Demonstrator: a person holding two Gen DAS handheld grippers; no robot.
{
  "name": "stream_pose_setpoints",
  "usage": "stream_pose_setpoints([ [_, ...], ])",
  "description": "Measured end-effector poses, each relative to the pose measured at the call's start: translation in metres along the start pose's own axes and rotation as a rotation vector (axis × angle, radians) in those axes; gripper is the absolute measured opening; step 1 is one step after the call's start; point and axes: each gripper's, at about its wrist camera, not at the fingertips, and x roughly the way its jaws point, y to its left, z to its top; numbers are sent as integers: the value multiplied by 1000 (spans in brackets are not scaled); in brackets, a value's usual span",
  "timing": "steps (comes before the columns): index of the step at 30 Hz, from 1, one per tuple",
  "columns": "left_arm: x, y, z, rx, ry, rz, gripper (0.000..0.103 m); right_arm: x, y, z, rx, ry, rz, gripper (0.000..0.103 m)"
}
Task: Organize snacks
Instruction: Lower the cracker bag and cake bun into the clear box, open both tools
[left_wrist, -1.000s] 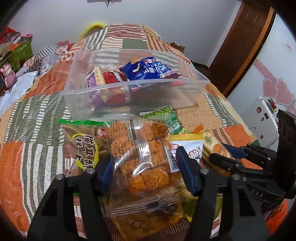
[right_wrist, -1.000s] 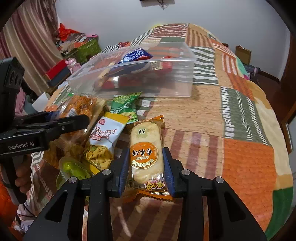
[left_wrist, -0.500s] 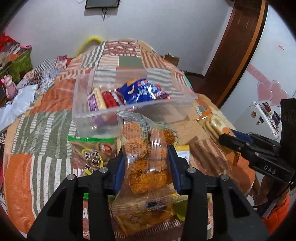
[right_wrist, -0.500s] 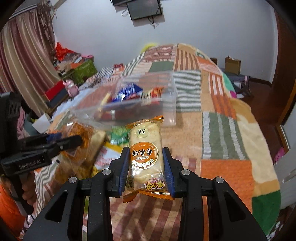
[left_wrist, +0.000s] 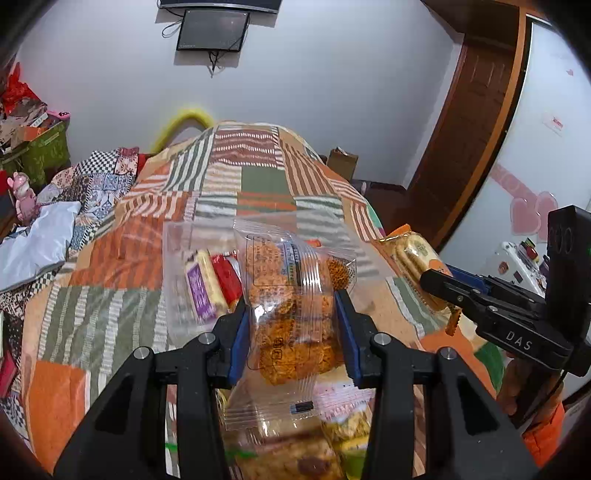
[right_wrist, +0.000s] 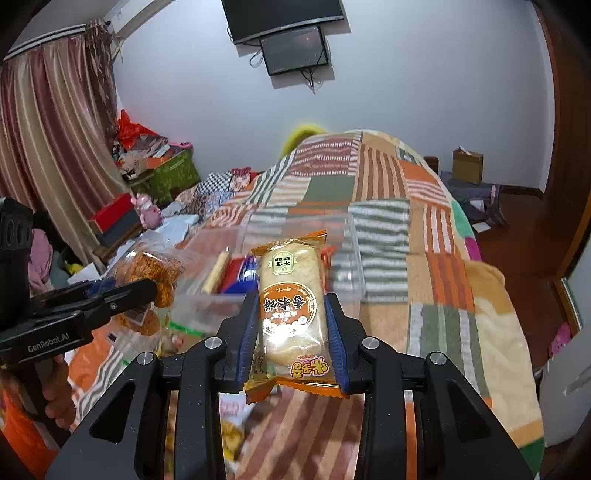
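My left gripper (left_wrist: 291, 332) is shut on a clear bag of orange fried crackers (left_wrist: 291, 314) and holds it up in front of the clear plastic bin (left_wrist: 177, 258). The bin holds a purple-and-yellow pack (left_wrist: 203, 284) and a red pack (left_wrist: 227, 277). My right gripper (right_wrist: 291, 332) is shut on an orange rice-cracker pack (right_wrist: 291, 306), lifted above the bed. That pack also shows in the left wrist view (left_wrist: 413, 254). The bin (right_wrist: 351, 258) lies behind it. The left gripper with its bag (right_wrist: 147, 273) shows at left.
A patchwork quilt (right_wrist: 424, 229) covers the bed. More snack bags lie below the left gripper (left_wrist: 295, 458). Clutter, boxes and a pink toy (right_wrist: 146, 210) stand at the left. A wooden door (left_wrist: 476, 122) is at the right.
Both grippers closed on their packs and lifted them off the quilt, up and toward the bin. The views now look higher over the bed.
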Motion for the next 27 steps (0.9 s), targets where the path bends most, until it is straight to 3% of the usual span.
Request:
stream_pose_setpoints([
  [11,46,13,30,-16,-1,24,42,37,1,29,2,-12,6,32],
  [27,108,46,37,-90,74,62,42,110,-7,23,22,117,0,32],
])
